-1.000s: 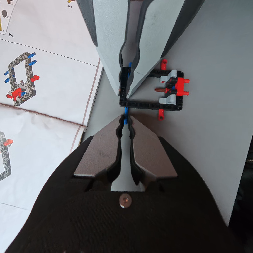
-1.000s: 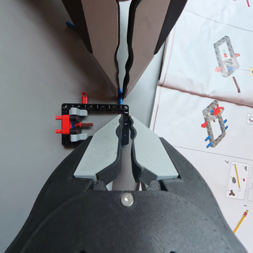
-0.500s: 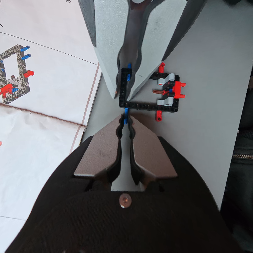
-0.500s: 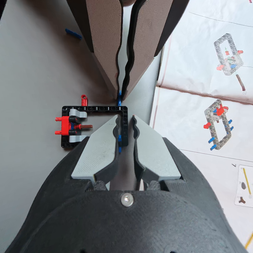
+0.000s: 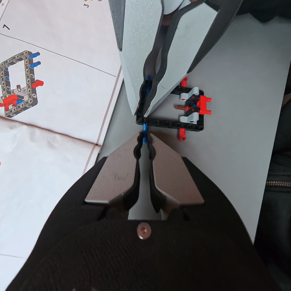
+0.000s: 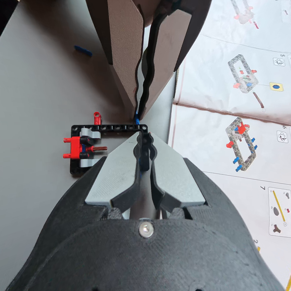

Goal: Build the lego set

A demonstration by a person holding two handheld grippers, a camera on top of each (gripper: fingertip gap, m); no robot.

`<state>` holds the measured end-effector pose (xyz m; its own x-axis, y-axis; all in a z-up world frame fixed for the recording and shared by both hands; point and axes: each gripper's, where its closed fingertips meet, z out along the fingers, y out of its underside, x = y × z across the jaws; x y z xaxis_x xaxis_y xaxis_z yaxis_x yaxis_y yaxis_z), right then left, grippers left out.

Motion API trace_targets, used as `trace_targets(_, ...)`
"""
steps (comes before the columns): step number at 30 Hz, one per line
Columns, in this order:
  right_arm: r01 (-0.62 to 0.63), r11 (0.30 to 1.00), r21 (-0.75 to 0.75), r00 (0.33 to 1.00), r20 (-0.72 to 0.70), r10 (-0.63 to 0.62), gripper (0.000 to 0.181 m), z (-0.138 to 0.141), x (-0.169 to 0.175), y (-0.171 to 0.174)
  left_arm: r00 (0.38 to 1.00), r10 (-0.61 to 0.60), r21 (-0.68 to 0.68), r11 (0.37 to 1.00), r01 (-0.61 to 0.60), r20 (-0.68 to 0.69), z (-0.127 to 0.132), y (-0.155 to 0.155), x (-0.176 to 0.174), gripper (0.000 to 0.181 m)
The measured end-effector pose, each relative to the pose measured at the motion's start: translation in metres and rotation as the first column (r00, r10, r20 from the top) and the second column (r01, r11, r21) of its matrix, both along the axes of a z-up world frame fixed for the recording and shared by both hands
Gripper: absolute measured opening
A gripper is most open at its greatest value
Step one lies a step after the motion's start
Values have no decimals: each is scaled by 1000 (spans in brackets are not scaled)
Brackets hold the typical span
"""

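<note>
A black rectangular Lego frame (image 5: 165, 123) lies on the grey table, with red and grey pieces and a brown axle (image 5: 181, 107) at one end. My left gripper (image 5: 144, 135), with brown fingers, is shut on a blue pin (image 5: 144, 131) whose tip sits at a hole in the frame's long side near the corner. My right gripper (image 6: 144, 133), with grey fingers, is shut on the frame's short end bar (image 6: 145, 151). In the right wrist view the left gripper (image 6: 137, 116) comes in from above with the pin (image 6: 137, 121) against the frame (image 6: 116, 126). In the left wrist view the right gripper (image 5: 141, 112) comes from above.
The open instruction booklet (image 5: 47, 94) lies beside the frame and also shows in the right wrist view (image 6: 236, 157). A loose blue pin (image 6: 83, 50) lies on the table behind the left gripper. A dark bag (image 5: 280, 173) sits past the table edge. Left and right tips are no more than a few centimetres apart.
The right gripper, which had opened around the frame's end bar half a second ago, has closed on it again. The left gripper has kept the blue pin at the frame's corner.
</note>
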<state>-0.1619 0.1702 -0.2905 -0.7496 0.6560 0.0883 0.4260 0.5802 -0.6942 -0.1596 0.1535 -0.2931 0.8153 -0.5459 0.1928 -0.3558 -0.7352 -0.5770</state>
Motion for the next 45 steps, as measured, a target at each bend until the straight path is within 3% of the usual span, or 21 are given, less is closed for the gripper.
trace_targets(4,-5,1000,5,1000,-16,5,4,1,1,-2,998,1,-11,1000,0,57,0,-1,1,3)
trace_targets(20,-29,970,242,989,-131,62,4,3,-1,-4,1000,9,-87,996,-6,27,0,-3,-1,2)
trace_targets(25,-37,948,316,983,-161,92,4,3,-2,-5,997,-40,-124,992,32,-68,-1,-5,-4,3)
trace_targets(36,-35,935,354,976,-189,109,4,3,-4,-3,985,-164,-228,962,148,-51,-1,-3,-5,2)
trace_targets(45,-55,941,333,980,-160,114,4,-1,-4,-6,987,-160,-231,961,151,-21,-1,-2,-6,1)
